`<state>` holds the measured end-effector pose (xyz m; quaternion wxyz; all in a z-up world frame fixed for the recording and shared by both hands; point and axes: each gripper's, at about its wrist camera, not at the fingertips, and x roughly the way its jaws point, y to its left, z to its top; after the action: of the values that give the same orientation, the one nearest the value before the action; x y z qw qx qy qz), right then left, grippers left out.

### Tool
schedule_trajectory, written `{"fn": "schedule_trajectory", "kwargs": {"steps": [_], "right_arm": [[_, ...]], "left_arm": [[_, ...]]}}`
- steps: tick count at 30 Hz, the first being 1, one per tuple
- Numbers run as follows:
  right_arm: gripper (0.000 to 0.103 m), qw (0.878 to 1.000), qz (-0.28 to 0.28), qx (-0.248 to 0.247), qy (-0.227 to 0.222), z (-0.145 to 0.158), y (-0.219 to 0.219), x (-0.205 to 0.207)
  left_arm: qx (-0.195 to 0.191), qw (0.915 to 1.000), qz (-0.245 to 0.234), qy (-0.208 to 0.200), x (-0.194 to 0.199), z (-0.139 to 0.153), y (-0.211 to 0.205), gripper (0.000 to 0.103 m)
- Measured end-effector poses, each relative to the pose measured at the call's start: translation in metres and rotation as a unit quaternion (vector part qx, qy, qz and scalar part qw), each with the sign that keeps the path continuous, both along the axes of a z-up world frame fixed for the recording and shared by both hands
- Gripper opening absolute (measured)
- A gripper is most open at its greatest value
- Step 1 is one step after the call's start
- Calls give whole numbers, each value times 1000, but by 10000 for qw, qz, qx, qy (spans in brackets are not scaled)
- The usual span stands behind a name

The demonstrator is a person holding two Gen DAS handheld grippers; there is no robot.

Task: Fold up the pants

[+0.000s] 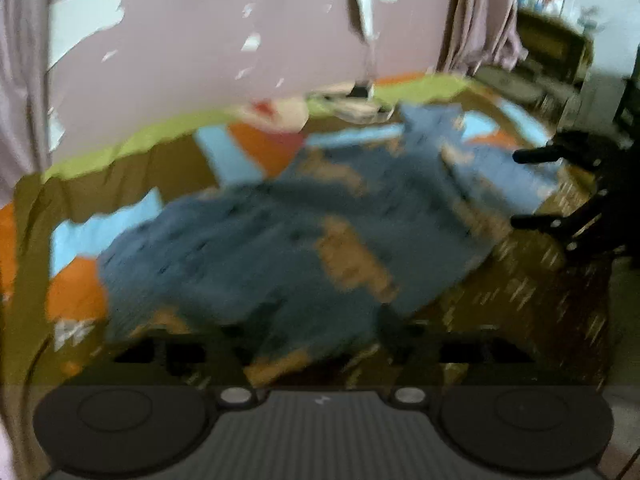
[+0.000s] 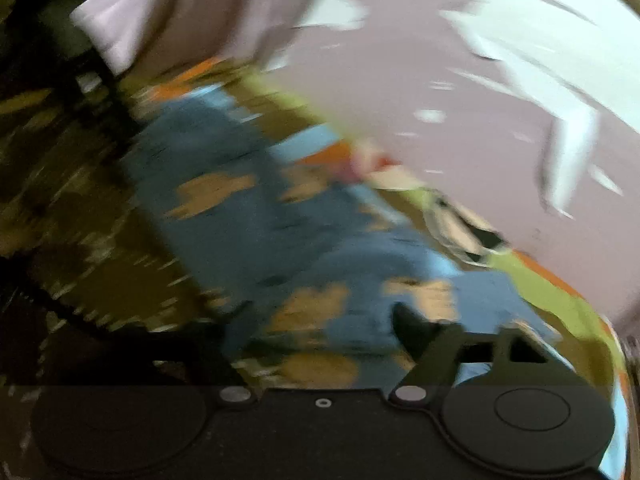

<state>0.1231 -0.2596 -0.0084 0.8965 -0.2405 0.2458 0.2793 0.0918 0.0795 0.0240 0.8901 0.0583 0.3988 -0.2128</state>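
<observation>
The blue pants (image 1: 280,240) with tan patches lie spread and rumpled across a bed, much blurred in both views. My left gripper (image 1: 320,354) sits low at the near end of the pants, its dark fingers (image 1: 160,354) wide apart and open, with loose cloth lying between them. At the right edge of the left wrist view my right gripper (image 1: 524,189) is open beside the far end of the pants. In the right wrist view the pants (image 2: 248,220) run away from my right gripper (image 2: 320,352), whose fingers (image 2: 436,348) are spread over the cloth.
The bed sheet (image 1: 256,144) is patterned in orange, light blue and olive, with a green border (image 1: 132,140) along the far side. A pink wall (image 1: 200,40) with peeling paint rises behind it. Small items (image 1: 352,104) lie at the bed's far edge, and a curtain (image 1: 488,12) and shelves (image 1: 556,48) stand at the right.
</observation>
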Motion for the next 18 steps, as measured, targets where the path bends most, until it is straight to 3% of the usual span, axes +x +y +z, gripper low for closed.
{"fn": "schedule_trajectory", "kwargs": {"steps": [2,3,5,10,13,18], "right_arm": [[102,9969,-727,297,20,5,-22,14],[102,9928,-1083,496,81,6,-33,21],[102,9833,-1565,889,257,5,-55,33],[102,9555,-2190,1841,724,-8,-98,55],[102,9482,-2201,2098,917,-9,-112,70],[102,9591,-1659,1916,1263,10,-115,121]], "left_arm": [[-323,9994,-123,-44,10,2,-21,78],[-459,9988,-156,-30,15,2,-32,88],[-809,9965,-211,-43,28,-1,-59,98],[-1348,9896,-476,133,60,-14,-124,99],[-1521,9859,-669,197,77,-23,-158,94],[-1532,9854,-675,319,95,-36,-186,83]]}}
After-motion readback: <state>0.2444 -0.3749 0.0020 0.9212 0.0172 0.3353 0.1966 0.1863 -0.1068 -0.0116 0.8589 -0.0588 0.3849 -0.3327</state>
